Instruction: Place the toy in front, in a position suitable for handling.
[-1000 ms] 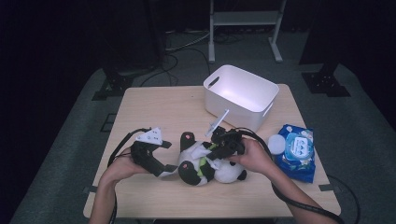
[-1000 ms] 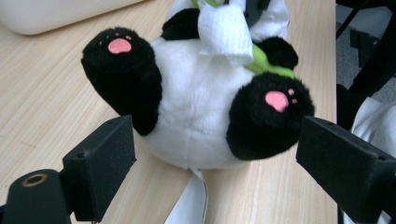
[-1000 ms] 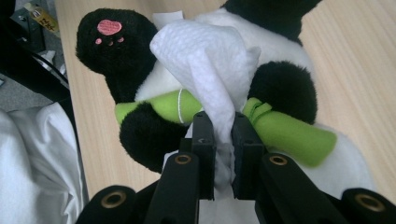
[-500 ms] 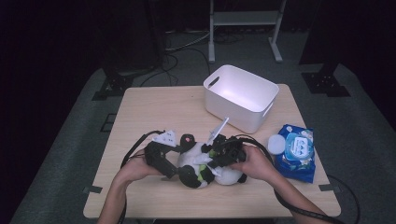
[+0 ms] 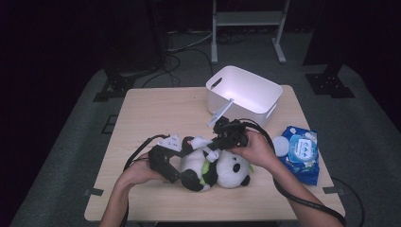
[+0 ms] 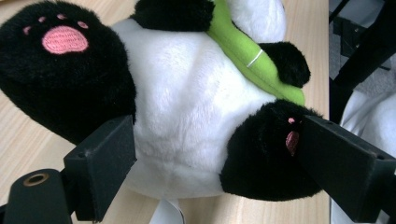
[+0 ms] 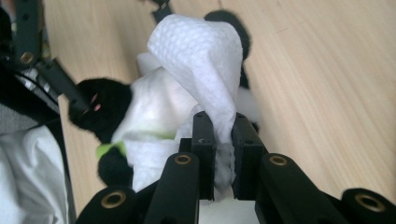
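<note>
**Panda toy wiped while held between spread jaws**

Plush panda (image 5: 215,168) lying on its back on the wooden table (image 5: 156,113), head toward the right hand. Left gripper (image 5: 176,166) at the toy's lower end, jaws spread wide: body and one black leg between them, far jaw against the paw with the pink pad (image 6: 290,140), near jaw at the white flank; firm pinch or loose straddle not clear. Right gripper (image 7: 219,140) clenched on a white wet wipe (image 7: 201,60), pinched at its lower end, the rest draped forward from the jaw tips over the panda's belly. Green scarf (image 6: 247,51) across the chest, beyond the left jaws. Beyond the right gripper: white bin (image 5: 243,92). Beside the right hand: blue wipe pack (image 5: 300,151).
</note>
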Tool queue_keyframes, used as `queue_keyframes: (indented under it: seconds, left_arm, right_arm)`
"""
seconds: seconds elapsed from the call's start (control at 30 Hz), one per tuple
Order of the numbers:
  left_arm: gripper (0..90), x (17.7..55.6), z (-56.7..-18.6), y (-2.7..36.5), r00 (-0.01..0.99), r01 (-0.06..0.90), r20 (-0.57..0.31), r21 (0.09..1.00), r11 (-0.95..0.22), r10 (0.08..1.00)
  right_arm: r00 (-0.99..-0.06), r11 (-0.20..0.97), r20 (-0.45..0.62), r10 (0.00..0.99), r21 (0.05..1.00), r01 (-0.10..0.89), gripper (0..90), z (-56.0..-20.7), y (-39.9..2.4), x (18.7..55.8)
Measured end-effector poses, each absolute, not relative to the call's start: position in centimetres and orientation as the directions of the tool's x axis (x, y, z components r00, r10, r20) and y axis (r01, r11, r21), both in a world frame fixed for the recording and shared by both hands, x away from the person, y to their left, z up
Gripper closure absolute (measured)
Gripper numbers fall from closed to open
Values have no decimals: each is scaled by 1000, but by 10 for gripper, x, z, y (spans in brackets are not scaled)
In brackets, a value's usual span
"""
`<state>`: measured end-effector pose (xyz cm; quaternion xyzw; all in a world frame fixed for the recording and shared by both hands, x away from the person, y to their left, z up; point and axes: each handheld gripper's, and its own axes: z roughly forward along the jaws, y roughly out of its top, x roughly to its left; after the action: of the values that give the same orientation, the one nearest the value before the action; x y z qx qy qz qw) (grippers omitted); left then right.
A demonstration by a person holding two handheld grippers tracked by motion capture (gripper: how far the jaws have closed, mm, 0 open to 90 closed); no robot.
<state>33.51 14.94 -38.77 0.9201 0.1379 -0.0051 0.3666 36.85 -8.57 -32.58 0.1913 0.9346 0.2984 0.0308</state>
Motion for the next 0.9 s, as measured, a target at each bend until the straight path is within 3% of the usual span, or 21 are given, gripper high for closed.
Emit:
queue_keyframes:
  seconds: [0.4,0.9]
  left_arm:
    - [106,333,-381,154,969,234,-107,680,-695,221]
    - [133,340,-381,154,938,293,-79,697,-654,336]
  right_arm:
    - [-923,784,63,380,508,357,819,-345,-83,372]
    - [-941,789,79,329,525,319,820,-347,-89,341]
